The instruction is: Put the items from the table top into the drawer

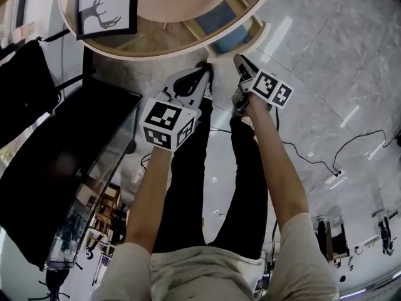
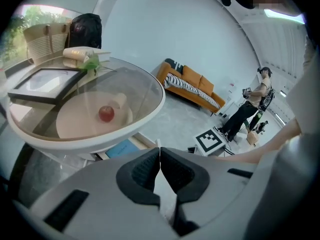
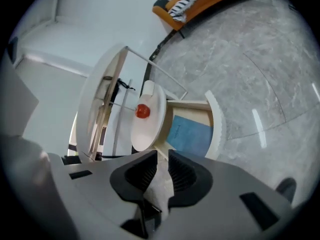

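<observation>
A round table (image 1: pixel 125 46) with a glass top stands ahead of me. Its curved drawer (image 3: pixel 216 124) is pulled out, and a blue book (image 3: pixel 189 134) lies flat inside it. A red apple (image 2: pixel 106 113) rests on the beige round surface under the glass, next to a cream roll (image 2: pixel 119 101). A framed antler picture (image 1: pixel 106 8) lies on the top. My left gripper (image 1: pixel 207 68) hangs in front of the table rim, shut with nothing in it. My right gripper (image 1: pixel 238 58) is beside it, by the drawer, its jaws a narrow gap apart and empty.
On the far side of the table top are books with a green sprig (image 2: pixel 85 58), a woven basket (image 2: pixel 45 41) and a black bag (image 2: pixel 86 26). A dark glass-fronted cabinet (image 1: pixel 69 168) stands to my left. An orange sofa (image 2: pixel 192 86) and a person (image 2: pixel 250 106) are across the room. Cables (image 1: pixel 351 146) lie on the floor.
</observation>
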`<state>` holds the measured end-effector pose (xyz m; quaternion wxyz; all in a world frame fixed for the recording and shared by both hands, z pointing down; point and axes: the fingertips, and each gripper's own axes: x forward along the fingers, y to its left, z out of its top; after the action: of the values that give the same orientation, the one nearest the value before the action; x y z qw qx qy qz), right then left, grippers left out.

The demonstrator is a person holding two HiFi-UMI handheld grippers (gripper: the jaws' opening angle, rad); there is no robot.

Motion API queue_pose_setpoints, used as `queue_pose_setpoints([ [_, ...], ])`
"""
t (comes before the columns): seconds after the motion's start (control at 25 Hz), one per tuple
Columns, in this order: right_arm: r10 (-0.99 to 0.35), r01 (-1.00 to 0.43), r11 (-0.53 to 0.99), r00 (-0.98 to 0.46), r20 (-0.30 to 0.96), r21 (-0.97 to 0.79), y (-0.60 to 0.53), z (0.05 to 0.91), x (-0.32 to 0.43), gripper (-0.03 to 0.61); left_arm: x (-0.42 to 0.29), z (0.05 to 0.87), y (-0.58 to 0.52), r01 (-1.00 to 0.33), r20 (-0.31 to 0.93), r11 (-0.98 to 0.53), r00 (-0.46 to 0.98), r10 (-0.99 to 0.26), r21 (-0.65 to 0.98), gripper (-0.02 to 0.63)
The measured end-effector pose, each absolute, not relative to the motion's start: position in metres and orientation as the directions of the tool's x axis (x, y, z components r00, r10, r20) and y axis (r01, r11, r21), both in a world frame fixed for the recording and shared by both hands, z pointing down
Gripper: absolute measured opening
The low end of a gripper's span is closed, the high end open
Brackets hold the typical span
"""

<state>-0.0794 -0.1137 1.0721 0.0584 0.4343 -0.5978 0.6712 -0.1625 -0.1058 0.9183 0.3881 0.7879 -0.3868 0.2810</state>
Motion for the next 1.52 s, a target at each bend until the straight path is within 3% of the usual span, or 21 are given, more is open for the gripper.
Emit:
queue_pose_setpoints([
  [0.2,-0.395,-0.751,0.081,-0.628,0.670,-0.656,-0.093,0.994,-0.062,0.071,-0.151,0.888,-0.093,-0.855,0.748,-0.379,0.502,-0.434,0.353,0.021],
  [0.44,-0.405,-0.788,0.335,-0.615,0.676,-0.516,-0.059,0.878,-0.025,0.071,-0.135,0.813,-0.081,-0.862,0.740,-0.387,0.489,-0.461,0.329,0.021],
  [0.84,-0.464,-0.808,0.380,-0.588,0.663,-0.450,0.020,0.645,0.027,0.071,-0.103,0.621,-0.024,-0.855,0.745,-0.417,0.489,-0.454,0.307,0.021],
  [1.0,-0.561,-0.821,0.392,-0.571,0.599,-0.415,0.020,0.577,0.032,0.071,-0.071,0.574,-0.011,-0.822,0.698,-0.459,0.546,-0.464,0.337,0.021],
  [1.16,-0.543,-0.790,0.421,-0.614,0.573,-0.447,0.055,0.537,0.018,0.071,-0.056,0.543,0.032,-0.812,0.682,-0.468,0.563,-0.467,0.350,0.021],
  [1.36,-0.571,-0.747,0.520,-0.664,0.482,-0.414,0.041,0.486,0.012,0.071,-0.062,0.523,0.049,-0.829,0.617,-0.480,0.544,-0.568,0.288,0.021],
  [1.52,-0.495,-0.690,0.607,-0.716,0.491,-0.395,0.049,0.483,0.005,0.071,-0.082,0.513,0.039,-0.899,0.558,-0.340,0.438,-0.705,0.275,0.021],
])
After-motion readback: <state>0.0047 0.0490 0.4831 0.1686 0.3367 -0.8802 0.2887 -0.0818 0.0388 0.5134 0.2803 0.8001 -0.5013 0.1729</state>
